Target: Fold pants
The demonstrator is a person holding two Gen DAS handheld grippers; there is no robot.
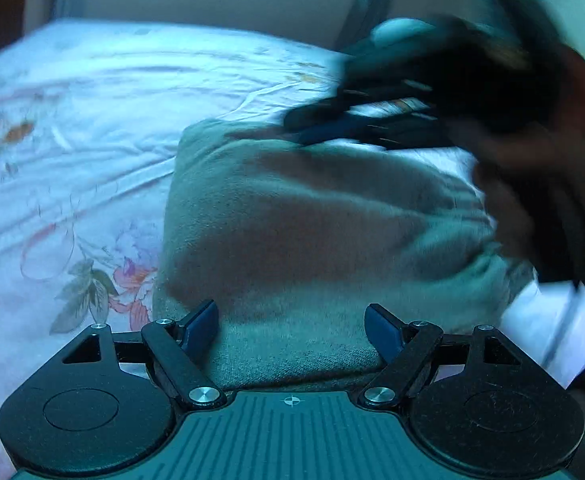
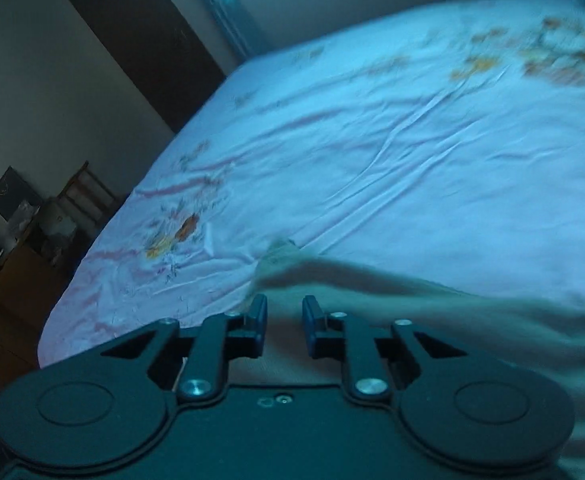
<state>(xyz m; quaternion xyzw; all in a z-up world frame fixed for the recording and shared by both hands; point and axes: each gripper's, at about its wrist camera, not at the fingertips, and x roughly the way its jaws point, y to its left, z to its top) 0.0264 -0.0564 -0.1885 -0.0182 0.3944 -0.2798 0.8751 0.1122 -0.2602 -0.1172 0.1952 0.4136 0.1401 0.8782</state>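
Left gripper (image 1: 291, 330): black metal arms with blue pads (image 1: 202, 326). The jaws stand wide apart. They hang just over the near edge of the pants and pinch nothing.
Pants (image 1: 312, 216): soft, fuzzy grey-green cloth, folded into a thick, puffy block. They lie on the bed, right in front of the left gripper. The far right side is bunched and wrinkly.
Right gripper (image 2: 284, 322): the same black arms and blue pads. The jaws sit close together, with grey cloth in the narrow gap between them. In the left view it is a dark blur over the far right part of the pants (image 2: 432, 312).
Is the right gripper squeezing the cloth: I cannot tell; the pads do not clearly press on it.
Bed sheet (image 1: 92, 120): thin, smooth, pale cloth with long creases. It has printed flowers in pink, orange and yellow, with grey-green leaves.
Chair (image 2: 88, 196): dark wood with slats, beside the bed on the left.
Wall (image 2: 32, 80): plain and pale, far behind the bed.
Writing: none that can be read.
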